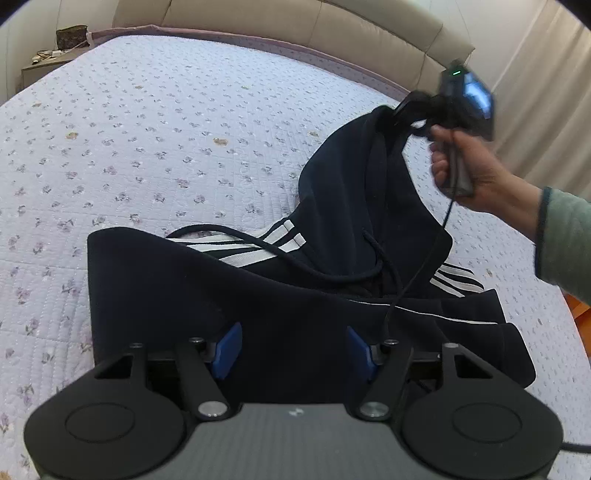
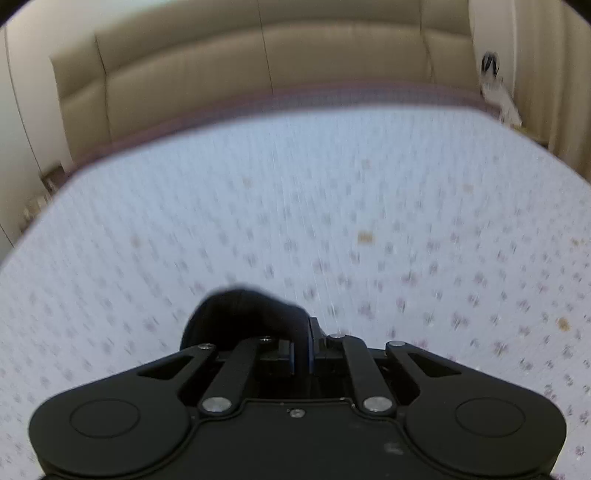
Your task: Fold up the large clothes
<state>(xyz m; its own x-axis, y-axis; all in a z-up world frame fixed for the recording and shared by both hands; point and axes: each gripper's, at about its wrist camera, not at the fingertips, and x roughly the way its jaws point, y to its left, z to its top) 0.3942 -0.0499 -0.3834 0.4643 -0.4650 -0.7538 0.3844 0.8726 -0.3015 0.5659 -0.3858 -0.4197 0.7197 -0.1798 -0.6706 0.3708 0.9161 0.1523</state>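
Observation:
A dark navy hoodie (image 1: pixel 280 314) with white stripes lies partly folded on the floral bedspread (image 1: pixel 147 147). My left gripper (image 1: pixel 293 349) is open just above the hoodie's near folded edge, its blue pads (image 1: pixel 227 349) wide apart over the fabric. My right gripper (image 1: pixel 410 110) is shut on the tip of the hood (image 1: pixel 369 177) and lifts it off the bed. In the right wrist view the right gripper (image 2: pixel 302 354) pinches a bunch of dark hood fabric (image 2: pixel 243 317) between its pads. A drawstring (image 1: pixel 295 258) lies across the chest.
A beige padded headboard (image 1: pixel 295 26) runs along the far edge of the bed. A nightstand (image 1: pixel 44 66) with a dark bag stands at the far left. A curtain (image 1: pixel 546 110) hangs at the right. A cable (image 1: pixel 417 273) hangs from the right gripper.

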